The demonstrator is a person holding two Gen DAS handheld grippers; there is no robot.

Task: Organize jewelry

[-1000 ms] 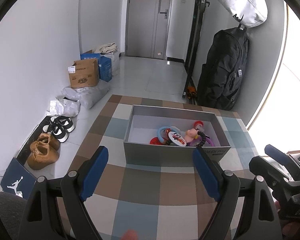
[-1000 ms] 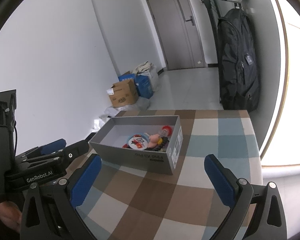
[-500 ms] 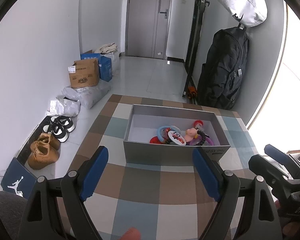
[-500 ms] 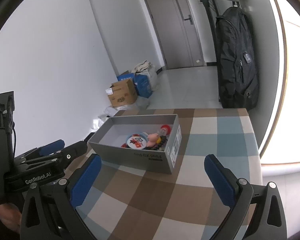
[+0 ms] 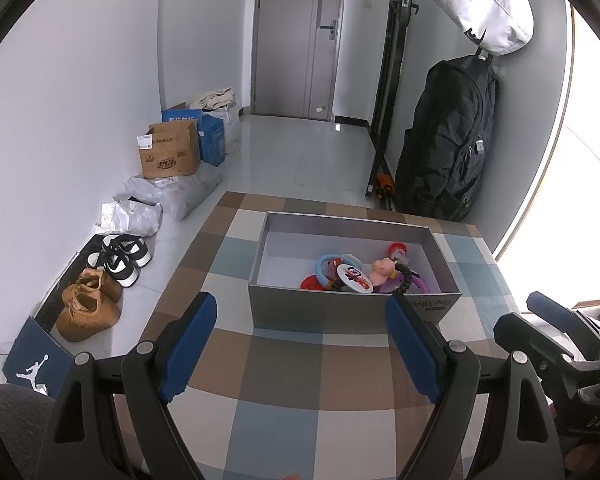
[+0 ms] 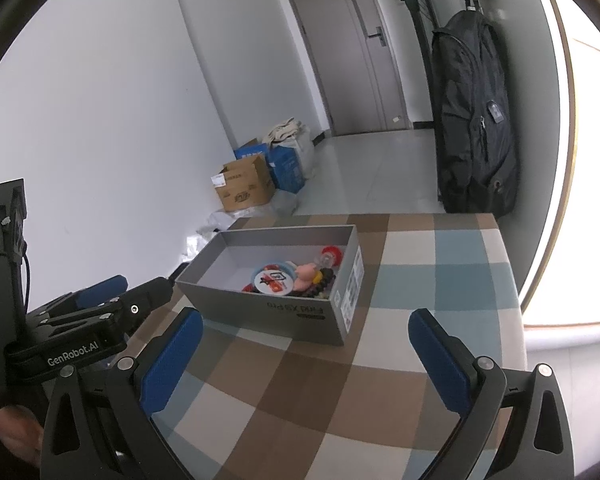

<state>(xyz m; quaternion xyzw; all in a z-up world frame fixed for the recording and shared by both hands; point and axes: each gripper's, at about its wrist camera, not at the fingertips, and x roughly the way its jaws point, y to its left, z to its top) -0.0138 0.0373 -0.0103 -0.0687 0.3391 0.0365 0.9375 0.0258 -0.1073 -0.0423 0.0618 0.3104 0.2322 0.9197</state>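
Both claws gape wide and empty: left claw (image 5: 302,342) hovers over the checked brown, blue and cream worktop (image 5: 276,380) just short of the open grey cardboard box (image 5: 320,314), right claw (image 6: 306,354) hangs off to the box's right corner, also clear of it. Neither touches anything.

Jewelry sits inside the box, bunched at its right end, left half bare white floor. Pile is a tangle: light-blue ring bangle (image 5: 327,266), round white badge with red print (image 5: 355,277) lying on top, pink figure charm (image 5: 382,269), red disc (image 5: 311,282), dark beaded bracelet (image 5: 407,278), purple loop (image 5: 420,283) under it. Small red-topped piece (image 5: 396,249) behind.

Risks, as I judge it: pieces overlap, so grabbing one likely drags a neighbour out or snags the beads. Box walls are tall; a finger could clip the near rim and shove the light box across the cloth. Flat badge looks hard to pinch.
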